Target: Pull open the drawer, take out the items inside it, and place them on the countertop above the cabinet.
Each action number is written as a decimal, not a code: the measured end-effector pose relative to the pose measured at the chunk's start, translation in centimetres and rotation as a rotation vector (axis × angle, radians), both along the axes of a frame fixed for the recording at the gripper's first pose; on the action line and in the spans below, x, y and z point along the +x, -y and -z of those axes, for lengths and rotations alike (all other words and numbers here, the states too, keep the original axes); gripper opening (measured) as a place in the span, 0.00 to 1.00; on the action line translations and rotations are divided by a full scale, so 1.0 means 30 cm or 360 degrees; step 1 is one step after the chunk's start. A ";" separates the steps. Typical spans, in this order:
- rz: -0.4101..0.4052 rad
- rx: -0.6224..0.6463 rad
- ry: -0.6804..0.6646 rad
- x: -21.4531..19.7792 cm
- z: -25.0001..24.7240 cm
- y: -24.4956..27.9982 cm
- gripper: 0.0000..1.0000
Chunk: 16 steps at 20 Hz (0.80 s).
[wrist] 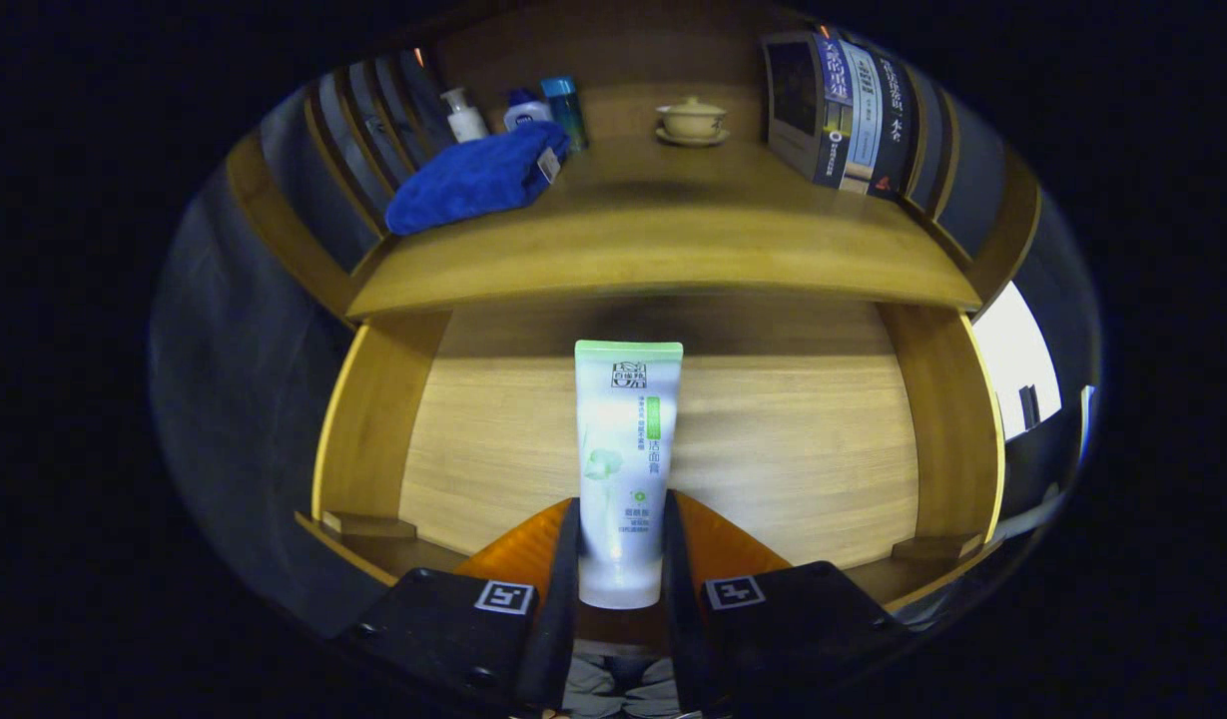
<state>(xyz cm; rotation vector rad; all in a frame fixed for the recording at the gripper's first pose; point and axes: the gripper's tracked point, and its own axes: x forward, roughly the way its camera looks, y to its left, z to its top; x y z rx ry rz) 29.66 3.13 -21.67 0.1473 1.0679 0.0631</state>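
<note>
Gripper view first: a white plastic squeeze tube with a pale green crimped end and green print [625,469] is pinched between the two fingers of the gripper [621,559], and both fingers are seen pressed flat against its sides. The tube is held upright, crimped end up, its cap end down between the fingers, and it's lifted off the pale wooden bottom of the open drawer [773,449], which is seen behind and under it. The drawer's side walls are seen to the left and right of the tube, well apart from it

Above the drawer, the honey-coloured wooden countertop [673,250] of the cabinet is seen, its front edge running right over the tube's top end. Near the left back corner of the countertop a folded blue towel [473,175] is laid, and just behind it three small bottles are lined up against the back edge: a white pump bottle [463,115], a white bottle with a blue top [526,108] and a teal bottle [565,108], the last two touching or nearly touching the towel. Toward the middle of the back edge a small cream lidded cup on a saucer [691,120] is set by itself. At the right back corner a row of upright books [853,115] is stood, spines facing forward
</note>
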 end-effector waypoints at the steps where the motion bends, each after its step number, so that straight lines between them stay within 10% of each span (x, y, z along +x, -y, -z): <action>1: -0.0001 0.0004 0.0046 0.021 -0.041 0.001 0.48; 16: 0.0143 -0.0053 0.0342 0.599 -0.132 0.010 0.48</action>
